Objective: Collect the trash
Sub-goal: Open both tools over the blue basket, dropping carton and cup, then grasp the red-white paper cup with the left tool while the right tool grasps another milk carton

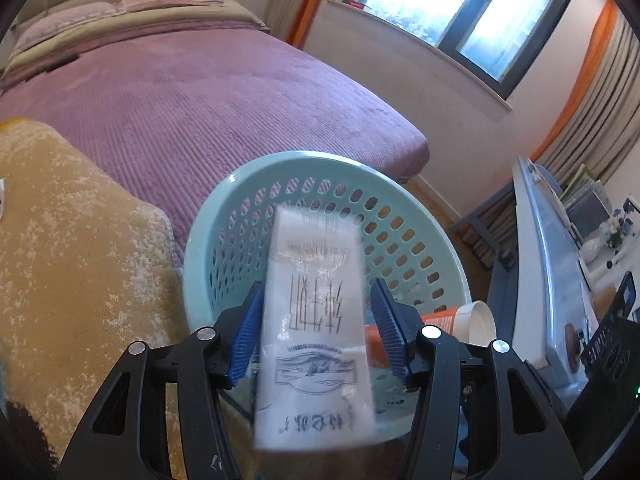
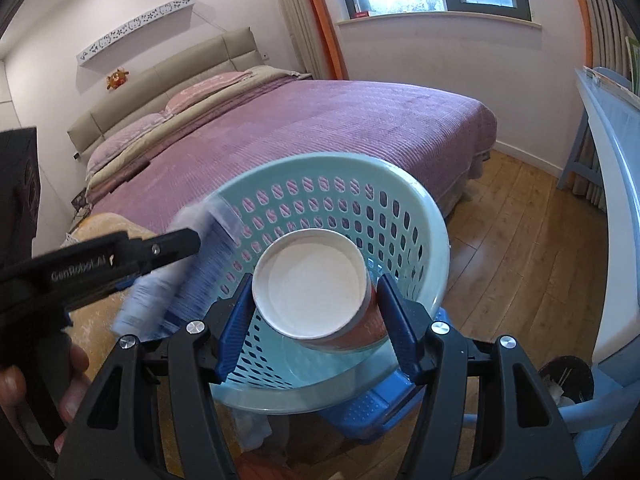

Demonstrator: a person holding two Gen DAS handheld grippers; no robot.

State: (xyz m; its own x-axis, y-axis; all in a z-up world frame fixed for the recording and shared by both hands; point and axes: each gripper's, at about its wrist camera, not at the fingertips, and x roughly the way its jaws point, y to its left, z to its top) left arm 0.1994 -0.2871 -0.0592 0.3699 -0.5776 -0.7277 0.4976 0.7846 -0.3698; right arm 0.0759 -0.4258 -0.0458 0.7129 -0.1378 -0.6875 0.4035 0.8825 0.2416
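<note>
A pale teal perforated basket (image 1: 400, 184) stands tilted by the bed; it also shows in the right wrist view (image 2: 420, 216). A white printed plastic packet (image 1: 316, 312) hangs blurred between my left gripper's (image 1: 316, 312) spread blue pads, over the basket; the right pad stands clear of it. In the right wrist view the packet (image 2: 192, 268) is a blur beside the left gripper (image 2: 132, 256). My right gripper (image 2: 316, 300) holds an orange paper cup with a white inside (image 2: 312, 280) over the basket; the cup also shows in the left wrist view (image 1: 460, 320).
A bed with a purple cover (image 2: 340, 128) lies behind the basket. A yellow fluffy cushion (image 1: 72, 260) is at the left. A white desk (image 1: 552, 264) stands at the right. A blue stool (image 2: 368, 404) sits under the basket on the wooden floor (image 2: 520, 240).
</note>
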